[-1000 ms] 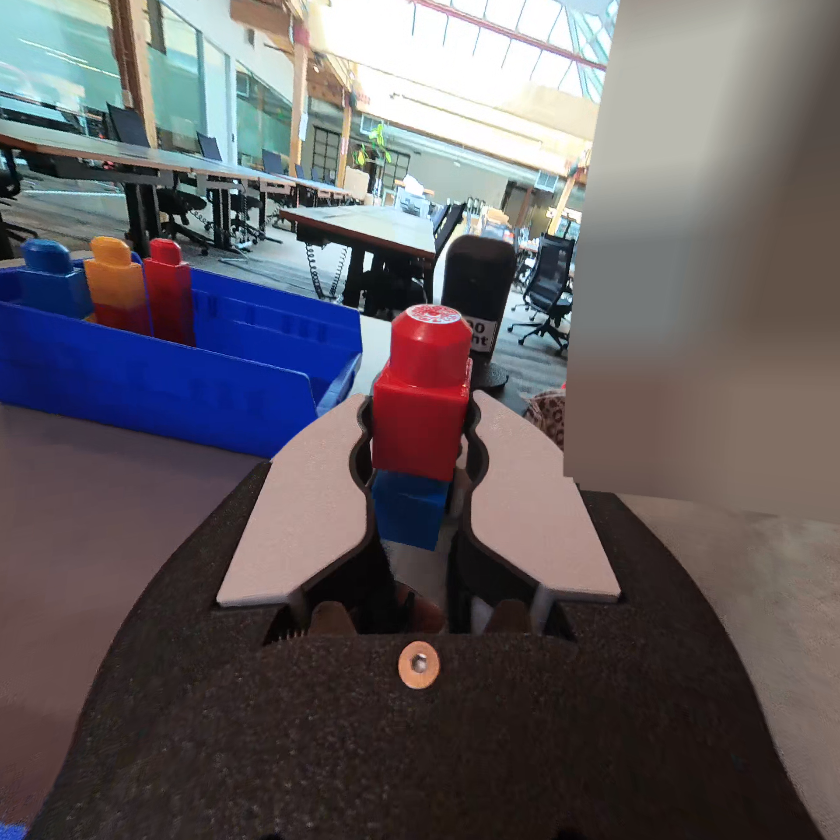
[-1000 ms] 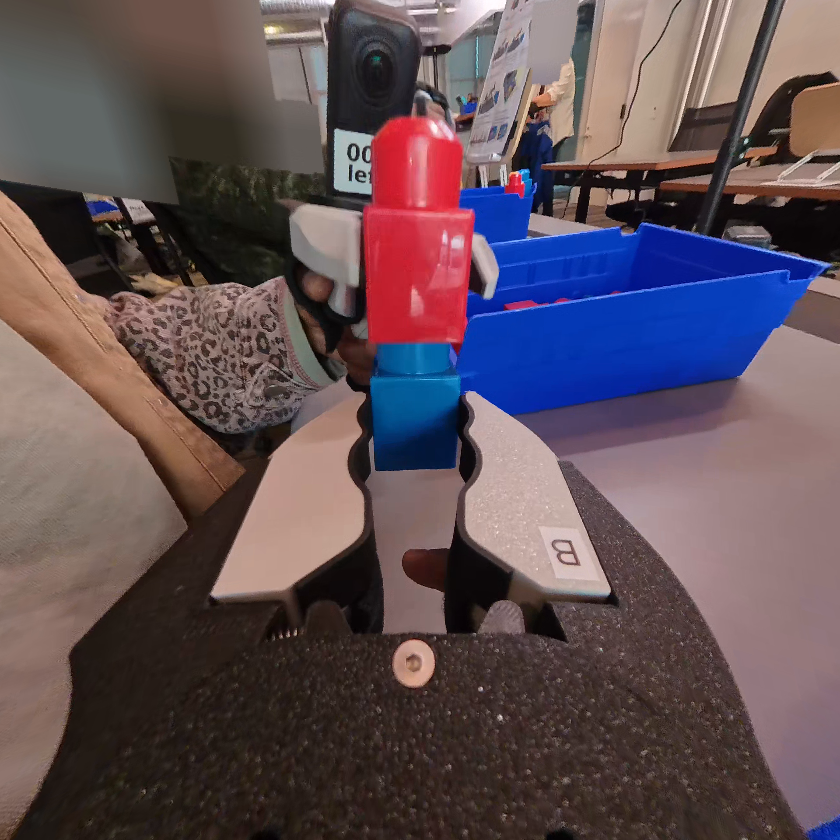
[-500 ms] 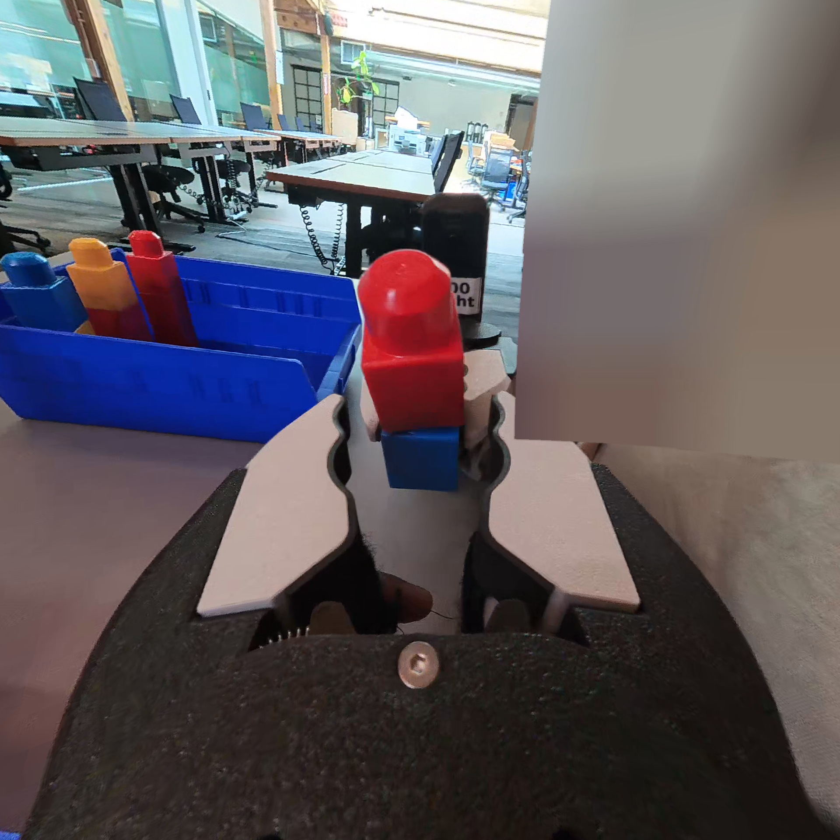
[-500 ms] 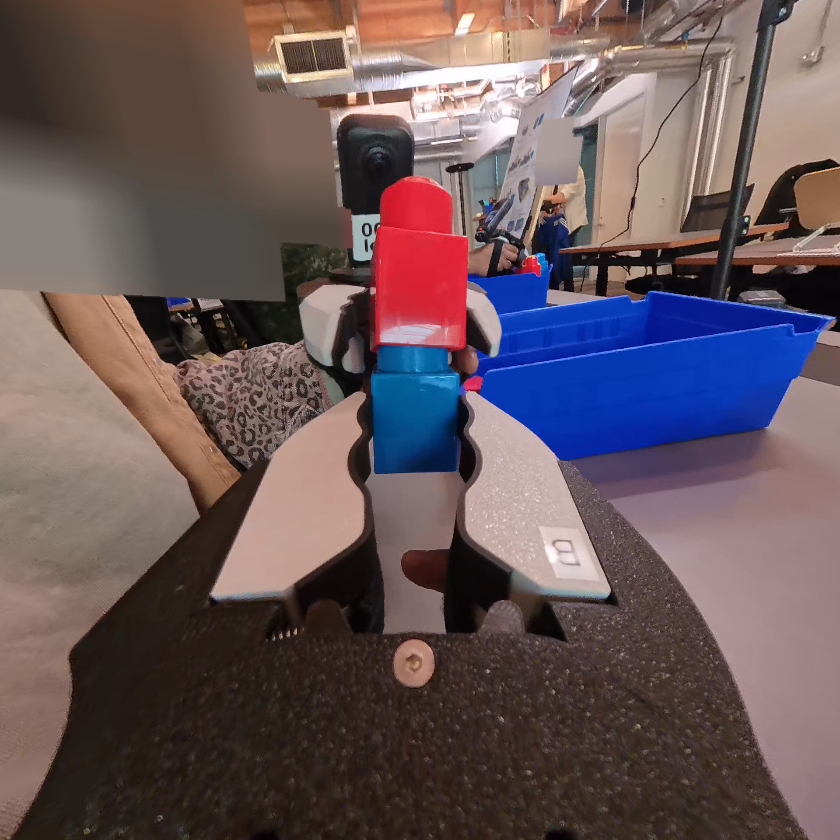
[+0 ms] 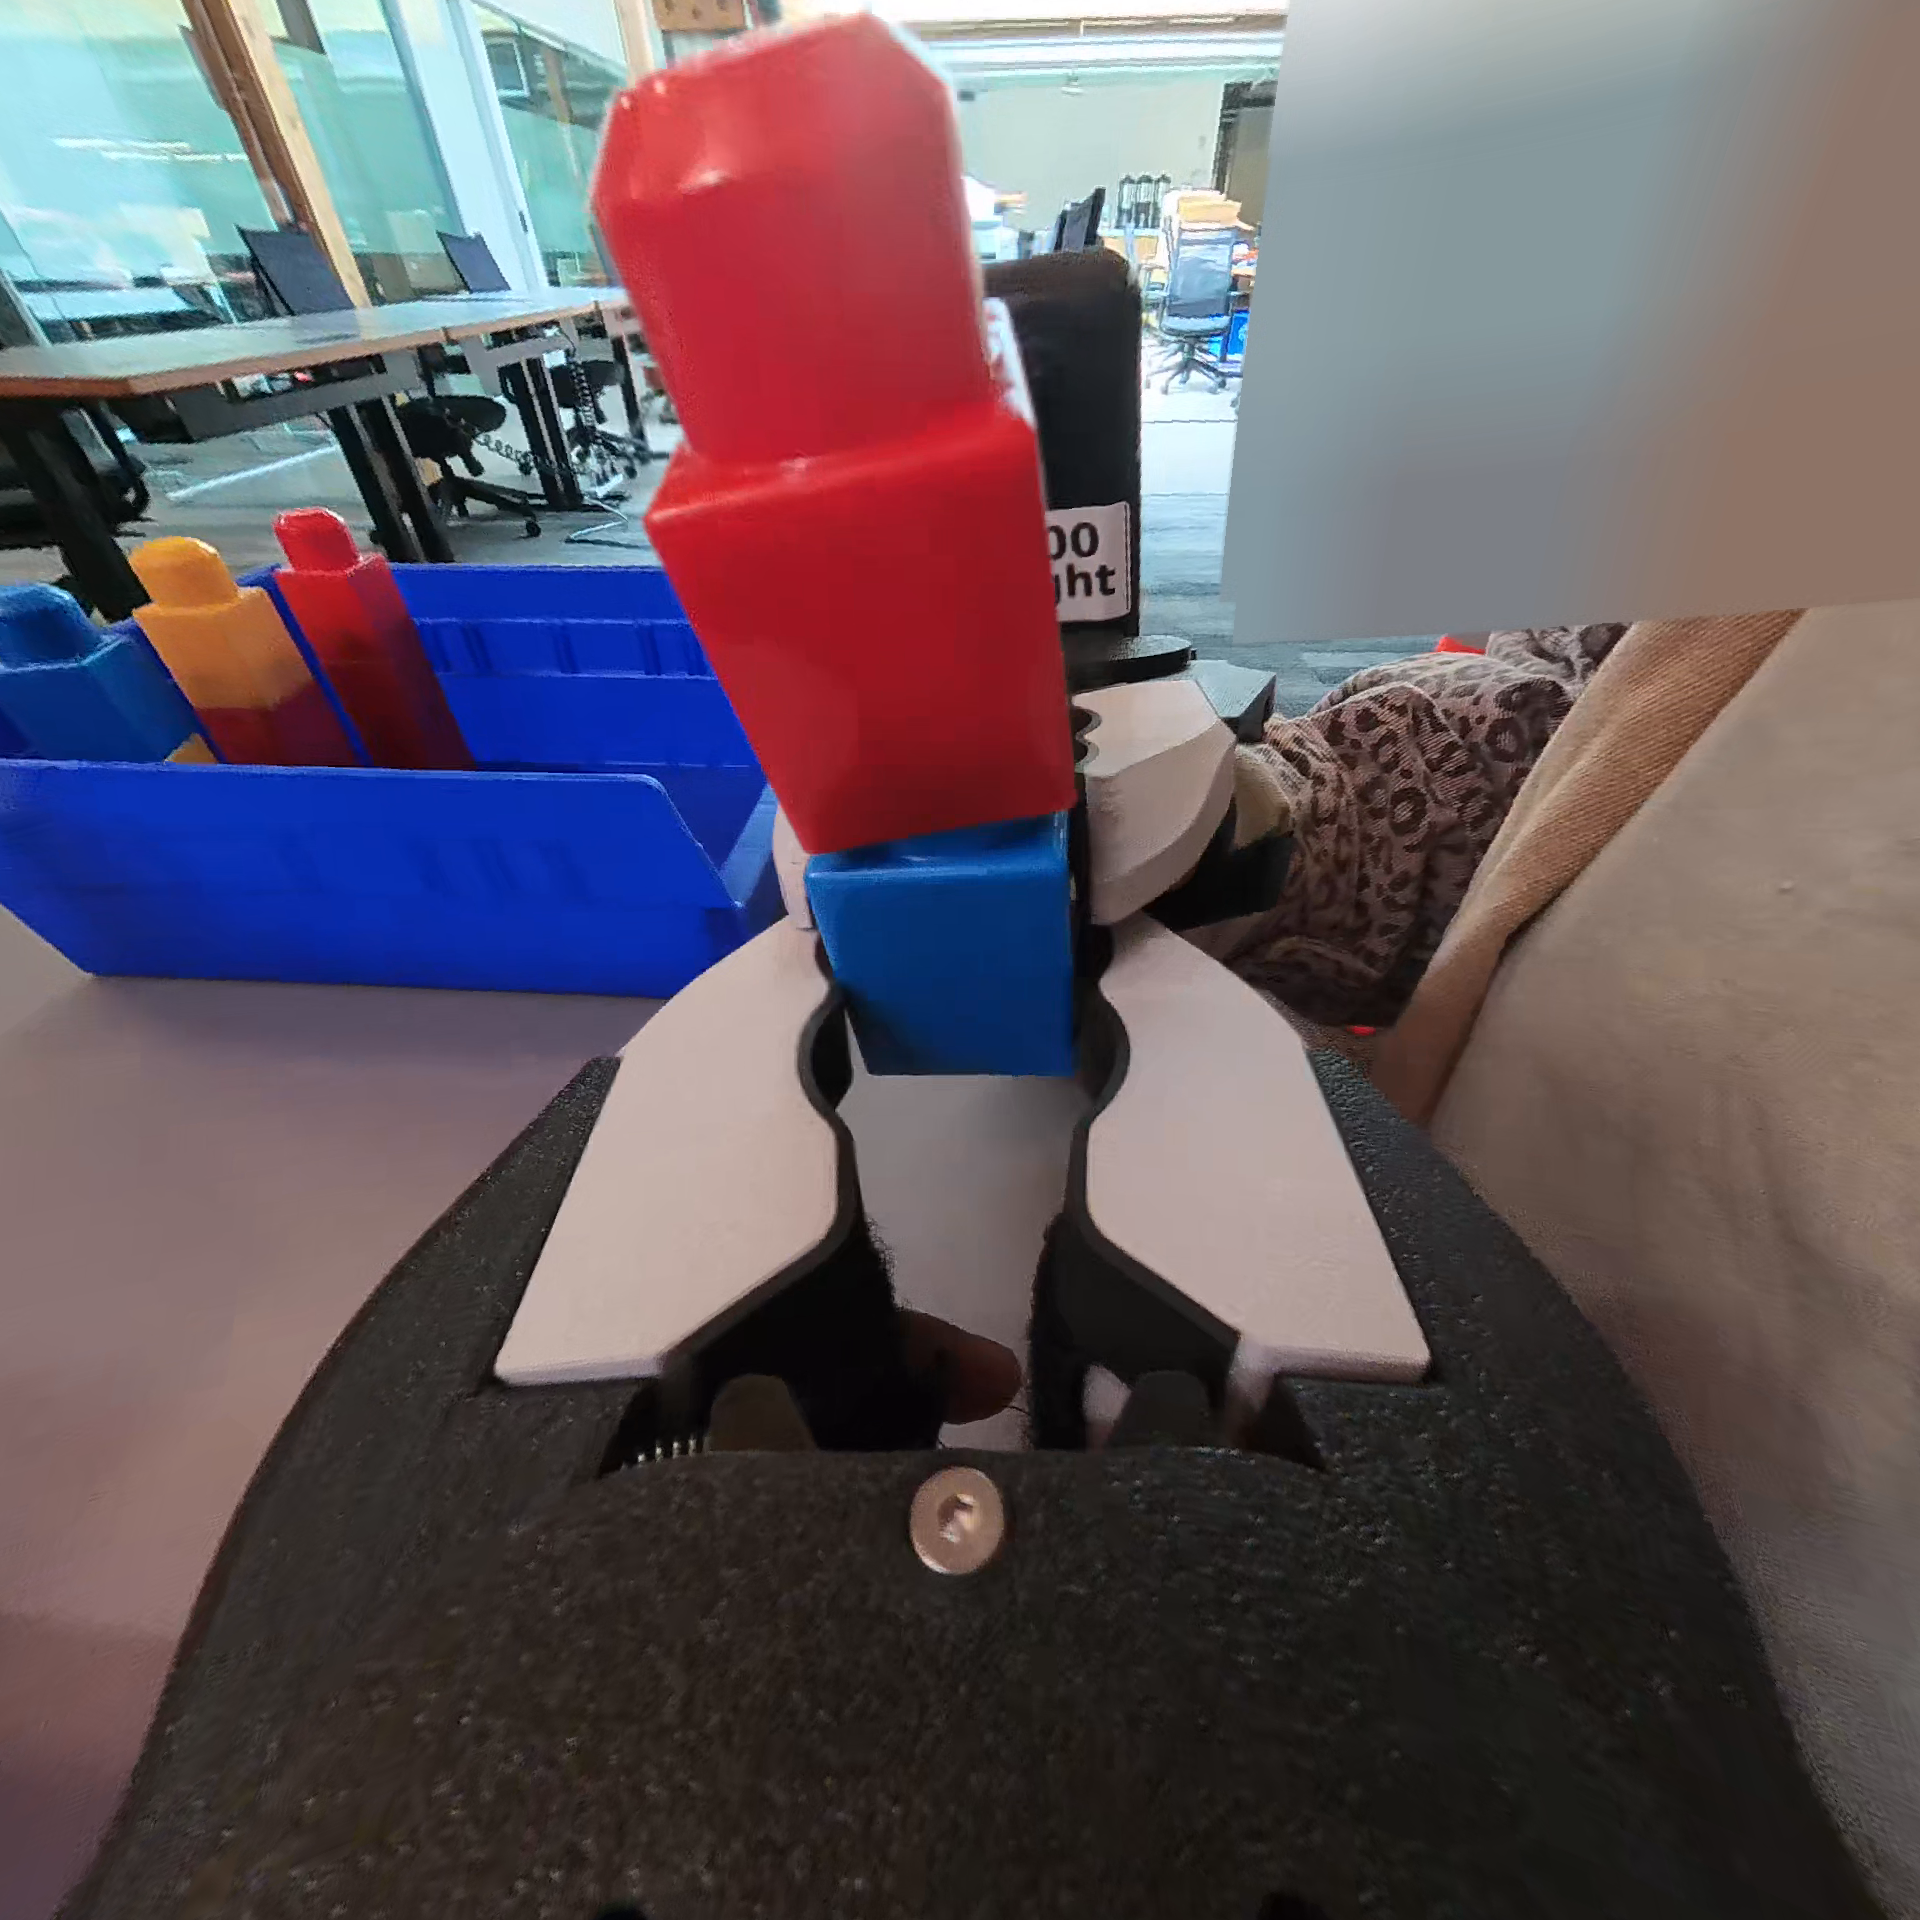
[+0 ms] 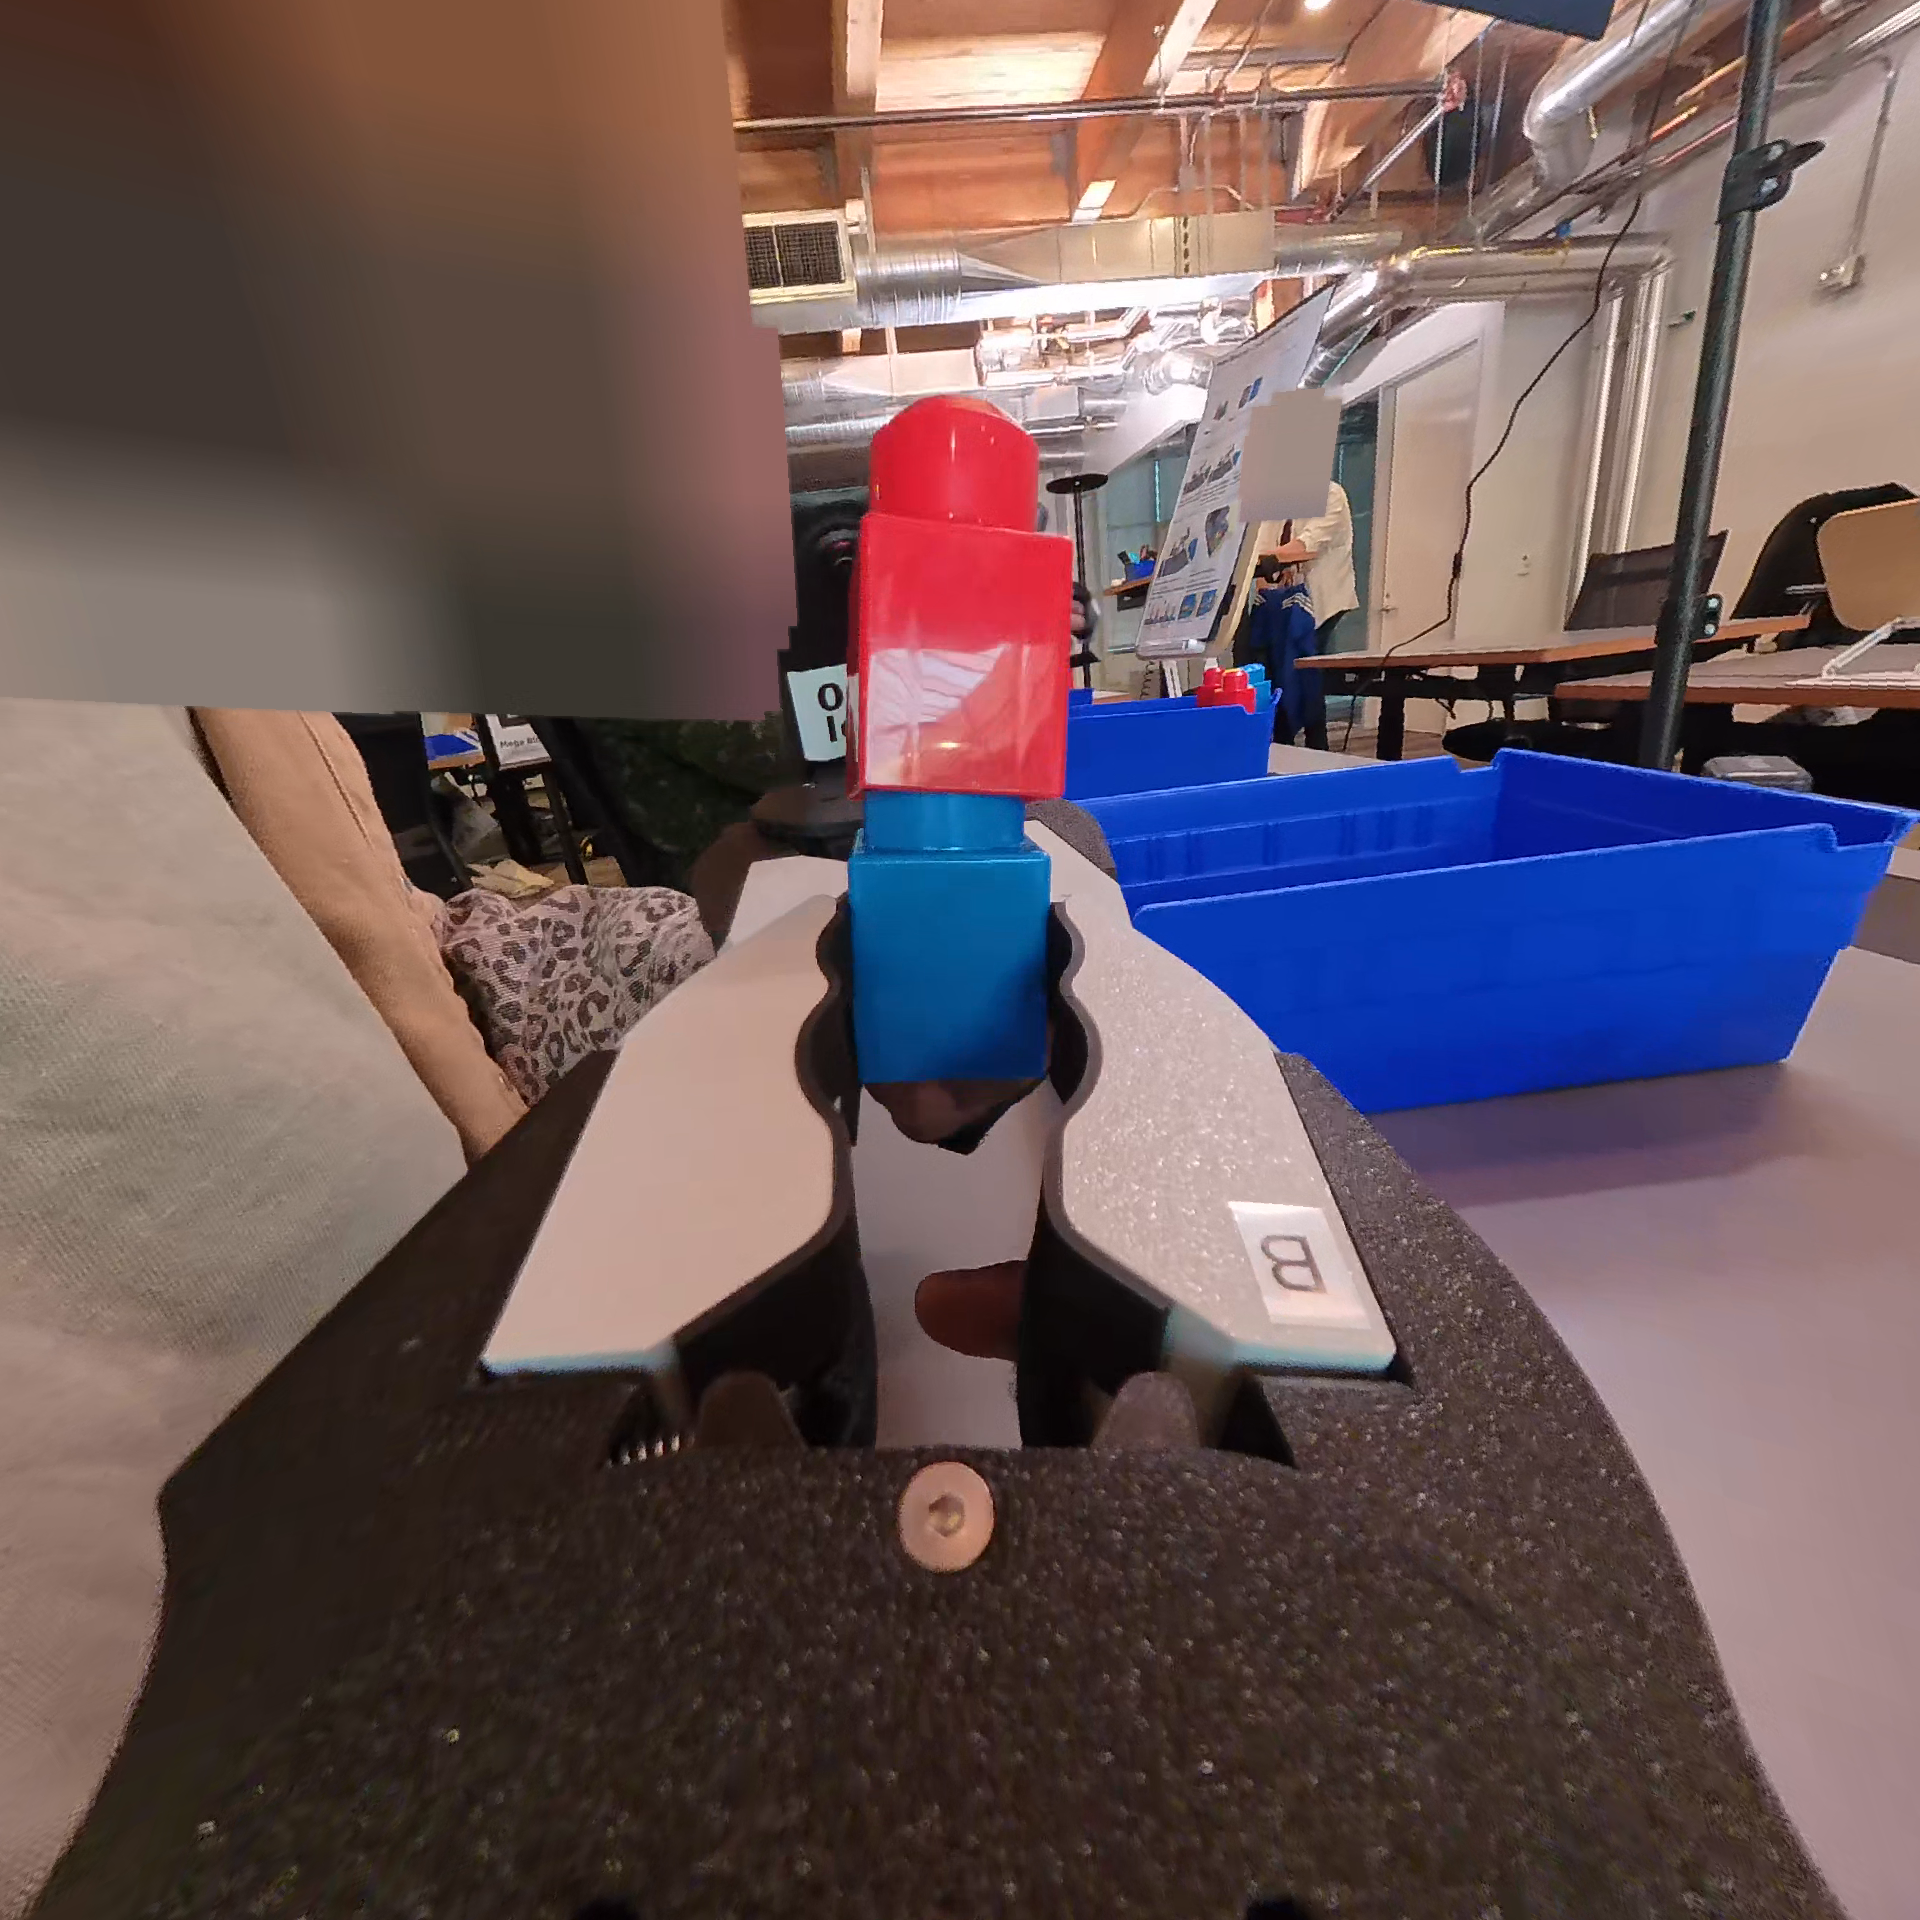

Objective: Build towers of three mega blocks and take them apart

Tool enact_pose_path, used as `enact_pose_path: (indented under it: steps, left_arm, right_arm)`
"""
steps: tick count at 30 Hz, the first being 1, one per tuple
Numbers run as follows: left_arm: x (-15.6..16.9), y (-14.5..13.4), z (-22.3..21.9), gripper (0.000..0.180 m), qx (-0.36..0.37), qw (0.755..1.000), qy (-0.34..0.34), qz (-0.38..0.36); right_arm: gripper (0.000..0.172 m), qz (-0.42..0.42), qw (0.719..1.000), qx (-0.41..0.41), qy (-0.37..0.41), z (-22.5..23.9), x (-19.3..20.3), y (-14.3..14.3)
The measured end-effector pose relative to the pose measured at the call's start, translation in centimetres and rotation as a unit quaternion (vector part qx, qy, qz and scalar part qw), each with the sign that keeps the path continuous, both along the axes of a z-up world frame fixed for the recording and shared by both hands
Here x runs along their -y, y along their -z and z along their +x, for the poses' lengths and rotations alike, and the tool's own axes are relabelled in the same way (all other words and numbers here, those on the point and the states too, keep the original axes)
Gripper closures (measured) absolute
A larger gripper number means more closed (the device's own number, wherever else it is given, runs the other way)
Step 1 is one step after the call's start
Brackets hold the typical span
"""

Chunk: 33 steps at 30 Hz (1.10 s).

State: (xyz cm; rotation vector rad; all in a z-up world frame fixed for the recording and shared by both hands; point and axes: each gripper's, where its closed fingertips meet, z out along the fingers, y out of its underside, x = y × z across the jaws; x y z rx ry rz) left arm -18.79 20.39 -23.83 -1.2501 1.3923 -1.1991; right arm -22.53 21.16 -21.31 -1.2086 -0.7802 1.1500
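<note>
A red block (image 5: 852, 623) sits on a blue block (image 5: 951, 956), making a stack of two held above the grey table (image 5: 260, 1195). My left gripper (image 5: 951, 987) is shut on the blue block, with its fingertips against both sides; the stack leans left in this view. My right gripper (image 6: 951, 966) is also shut on the blue block (image 6: 945, 966), from the opposite side, with the red block (image 6: 956, 665) upright on top. One right finger (image 5: 1153, 800) shows behind the stack in the left wrist view. A left finger (image 6: 769, 883) shows behind it in the right wrist view.
A blue bin (image 5: 364, 862) at left holds a blue tower (image 5: 52, 665), a yellow-topped tower (image 5: 218, 644) and a red tower (image 5: 353, 644). Another blue bin (image 6: 1507, 935) stands to the right. A person's leopard-print sleeve (image 5: 1403, 790) and beige garment (image 5: 1662, 1143) are close by.
My left gripper let go of the red block, opened, came lower and closed on the blue block. My right gripper kept its hold on the blue block throughout.
</note>
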Motion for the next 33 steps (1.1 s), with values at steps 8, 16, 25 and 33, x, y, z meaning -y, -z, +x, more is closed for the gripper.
enact_pose_path:
  steps: [8, 16, 25, 33]
  left_arm:
    - [-0.2, 1.9, -0.5, 0.141, -0.044, 0.999, 0.0, 0.003]
    - [-0.5, 1.7, 0.0, 0.115, -0.025, 1.0, -0.017, -0.009]
    - [0.5, 4.1, -0.2, 0.139, 0.006, 0.999, -0.05, -0.017]
    - [0.8, 4.5, -0.3, 0.139, -0.004, 0.999, -0.025, -0.026]
  right_arm:
    - [0.131, 0.025, 0.998, 0.063, 0.012, 0.3, -0.1, 0.5]
    - [0.138, 0.024, 0.997, 0.071, 0.008, 0.2, -0.2, 1.4]
    - [0.133, -0.017, 0.989, 0.126, -0.069, -0.3, 1.0, 3.9]
    - [0.111, 0.025, 0.994, 0.092, -0.053, 0.2, 1.4, -0.2]
